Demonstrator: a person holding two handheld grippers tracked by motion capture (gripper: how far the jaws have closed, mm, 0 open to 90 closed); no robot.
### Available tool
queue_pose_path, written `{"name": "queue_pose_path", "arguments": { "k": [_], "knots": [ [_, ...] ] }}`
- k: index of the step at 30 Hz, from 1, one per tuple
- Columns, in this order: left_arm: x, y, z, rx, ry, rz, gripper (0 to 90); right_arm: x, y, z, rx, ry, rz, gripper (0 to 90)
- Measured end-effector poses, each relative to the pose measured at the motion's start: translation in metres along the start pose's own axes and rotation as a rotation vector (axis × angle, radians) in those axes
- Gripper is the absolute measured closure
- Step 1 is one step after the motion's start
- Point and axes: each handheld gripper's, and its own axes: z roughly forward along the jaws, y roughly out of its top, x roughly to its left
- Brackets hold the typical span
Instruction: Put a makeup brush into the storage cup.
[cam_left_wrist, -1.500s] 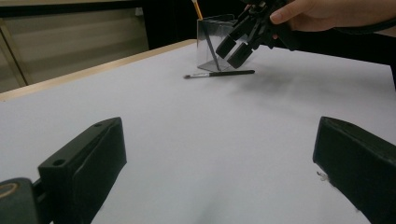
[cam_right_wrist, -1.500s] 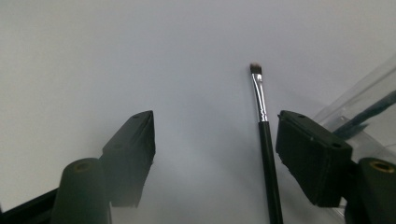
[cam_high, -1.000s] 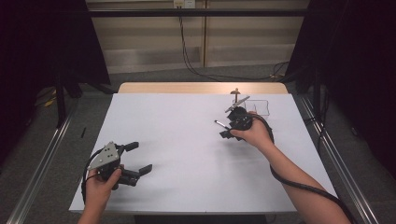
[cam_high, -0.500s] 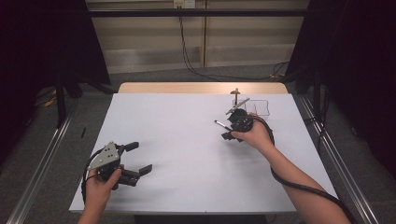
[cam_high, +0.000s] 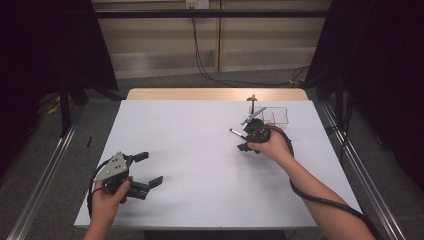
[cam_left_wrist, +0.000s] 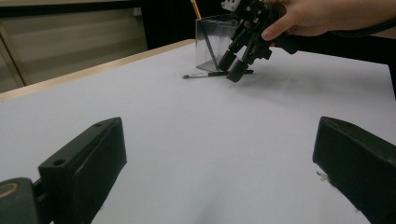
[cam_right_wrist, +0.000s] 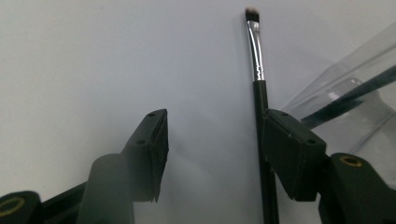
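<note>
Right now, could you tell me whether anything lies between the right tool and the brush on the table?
Nothing visible does: the brush lies flat between the right tool's open jaws, close beside one jaw, the clear holder off to the side.

Right gripper (cam_high: 243, 140) edges slightly toward near side of table, away from clear holder (cam_high: 275, 116), jaws apart over thin brush (cam_high: 237, 133) on white table (cam_high: 200, 150). Right hand (cam_high: 272, 145) slides back with it.
</note>
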Motion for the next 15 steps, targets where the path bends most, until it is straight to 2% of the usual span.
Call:
{"name": "queue_pose_path", "arguments": {
  "k": [8,15],
  "knots": [
    [0.0001,0.0004,-0.0006,-0.001,0.005,0.002,2.7,0.0008,-0.0003,0.0008,0.011,0.011,-0.01,44.6],
    [-0.0001,0.0003,-0.0003,0.001,0.003,0.001,2.8,0.0012,0.0007,-0.0038,0.004,-0.002,-0.018,44.9]
  ]
}}
